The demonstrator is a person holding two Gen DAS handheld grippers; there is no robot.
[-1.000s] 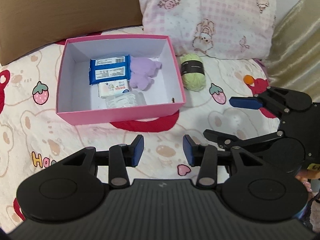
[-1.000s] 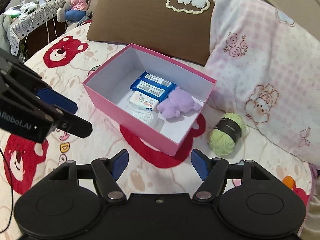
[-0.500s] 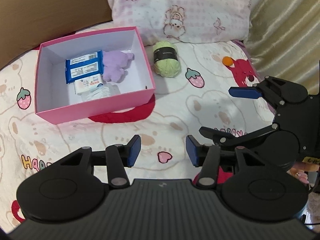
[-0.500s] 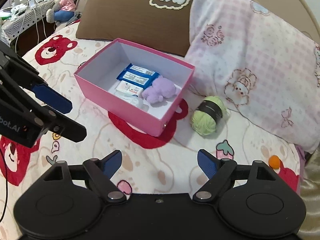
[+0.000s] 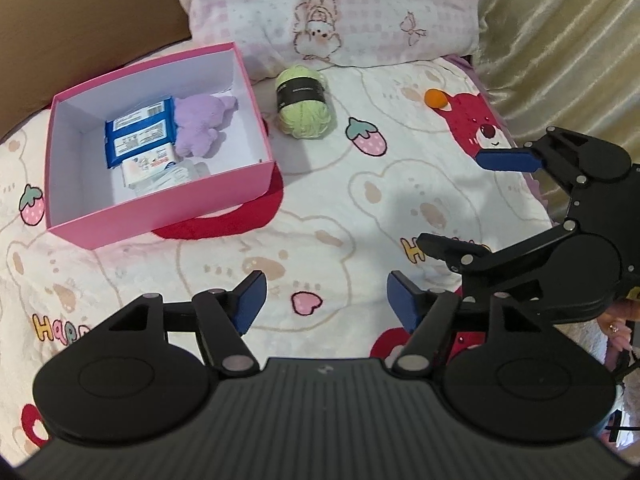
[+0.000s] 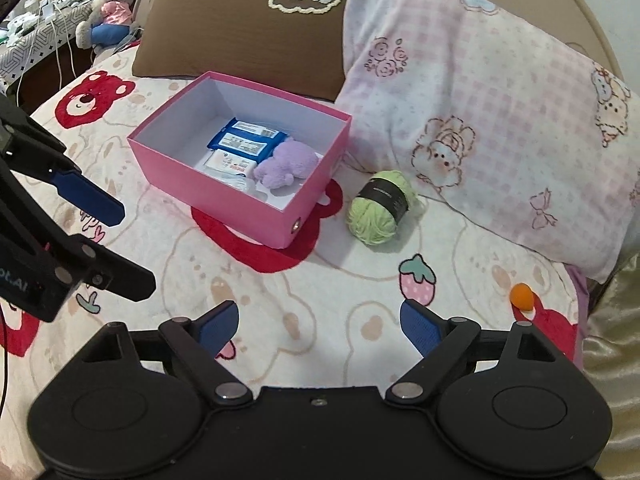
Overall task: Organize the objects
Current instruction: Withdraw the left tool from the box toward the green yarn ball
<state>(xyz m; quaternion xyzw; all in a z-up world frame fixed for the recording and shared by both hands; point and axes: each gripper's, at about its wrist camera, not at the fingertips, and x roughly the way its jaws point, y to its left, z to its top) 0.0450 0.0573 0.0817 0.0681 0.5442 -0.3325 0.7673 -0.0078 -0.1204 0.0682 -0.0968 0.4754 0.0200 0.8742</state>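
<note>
Resting on fleecy bedding, a round green yarn ball (image 6: 381,208) flanks a rigid pink box (image 6: 224,184).

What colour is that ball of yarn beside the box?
Light green, with a black paper band; the ball of yarn shows best in the right wrist view.

We see both views evenly and brightly lit by soft indoor light, with colours clear and no harsh glare except a sheen on the gold curtain (image 5: 560,40). Soft shadows lie beside the pink box (image 5: 256,168) and the yarn ball (image 6: 380,210) on the bedspread (image 6: 320,288). Fisheye distortion bends the edges, the corners go black, and the far desk clutter (image 6: 36,20) looks slightly soft.
</note>
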